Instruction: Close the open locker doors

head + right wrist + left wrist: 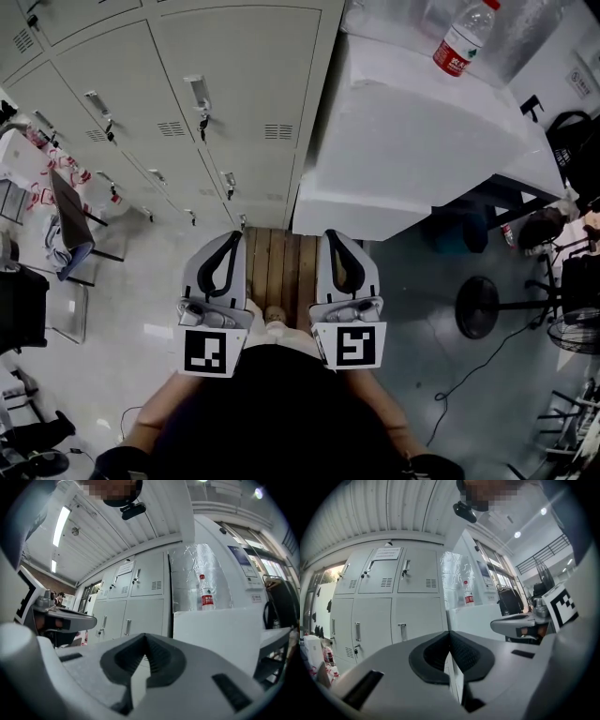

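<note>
Stands well back from the locker doors (234, 94), all in view seemingly shut, with left tool (231, 240) and right tool (334, 240) both closed on nothing, level and side by side; next calls for scanning for one ajar, then pushing it shut.

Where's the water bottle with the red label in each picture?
Head view: the water bottle is at the top right, standing on the white block.
Left gripper view: the bottle is just right of the middle.
Right gripper view: the bottle is right of the middle.
Shared landmark: the grey lockers are to the bottle's left in all three.
</note>
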A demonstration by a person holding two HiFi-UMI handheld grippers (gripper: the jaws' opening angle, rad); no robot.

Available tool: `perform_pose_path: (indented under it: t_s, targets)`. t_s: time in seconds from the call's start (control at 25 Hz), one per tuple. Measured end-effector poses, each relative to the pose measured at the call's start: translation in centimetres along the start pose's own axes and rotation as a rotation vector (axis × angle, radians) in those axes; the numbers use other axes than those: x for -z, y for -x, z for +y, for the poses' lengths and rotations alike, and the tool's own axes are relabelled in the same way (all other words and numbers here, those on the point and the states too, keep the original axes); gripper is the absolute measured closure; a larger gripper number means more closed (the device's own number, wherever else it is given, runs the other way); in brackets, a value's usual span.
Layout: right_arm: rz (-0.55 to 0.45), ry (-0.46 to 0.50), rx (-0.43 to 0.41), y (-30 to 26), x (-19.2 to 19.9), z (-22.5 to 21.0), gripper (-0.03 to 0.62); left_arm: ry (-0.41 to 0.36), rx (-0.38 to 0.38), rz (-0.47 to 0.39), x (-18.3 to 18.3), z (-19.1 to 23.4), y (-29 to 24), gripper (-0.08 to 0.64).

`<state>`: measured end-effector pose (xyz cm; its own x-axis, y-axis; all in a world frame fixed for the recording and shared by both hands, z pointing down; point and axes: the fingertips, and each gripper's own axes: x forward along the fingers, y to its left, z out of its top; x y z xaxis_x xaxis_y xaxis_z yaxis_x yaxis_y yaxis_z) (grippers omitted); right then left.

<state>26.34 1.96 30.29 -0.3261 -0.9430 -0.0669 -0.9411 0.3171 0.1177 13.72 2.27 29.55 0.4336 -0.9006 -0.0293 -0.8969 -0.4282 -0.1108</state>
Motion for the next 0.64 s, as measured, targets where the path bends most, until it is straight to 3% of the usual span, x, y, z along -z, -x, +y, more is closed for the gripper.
perform_pose_path:
  t_s: [0.64]
  targets:
    - [0.002, 0.001, -0.049, -1.0, 0.1, 1.5, 0.592, 0.004, -0.011, 0.007, 0.4, 0.6, 0.2, 0.560]
